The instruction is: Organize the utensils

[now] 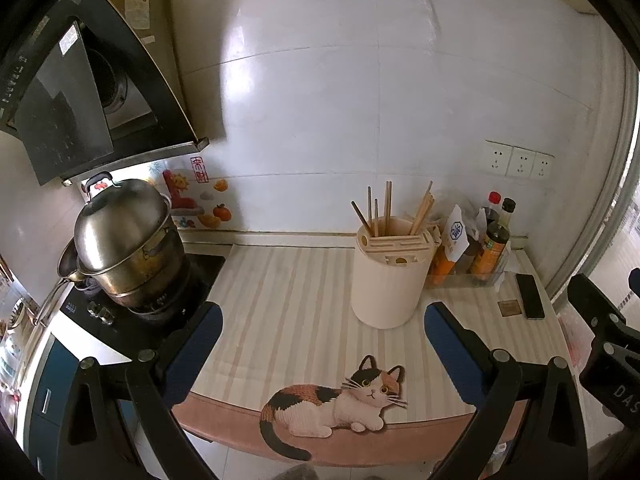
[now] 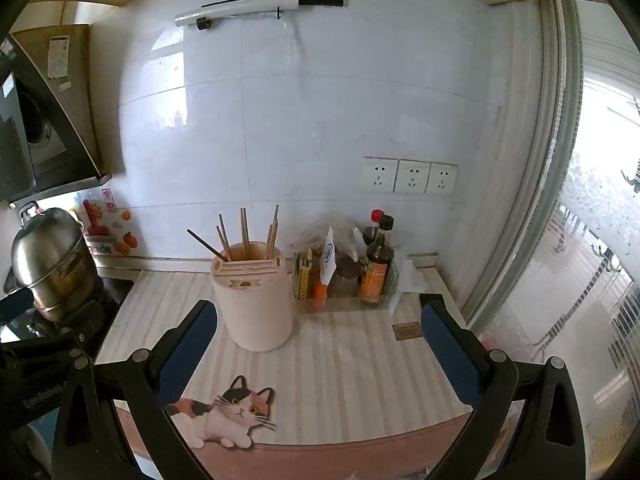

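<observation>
Cream utensil holder on the bench holds wooden chopsticks; your left tongs and right tongs hover spread wide, empty.

A cream holder is seen at 12 o'clock on a mat striped beige and white, edged pink, printed with a calico cat at 6 o'clock. Tan chopsticks are shown. Blue pads are seen on black fingers.
</observation>
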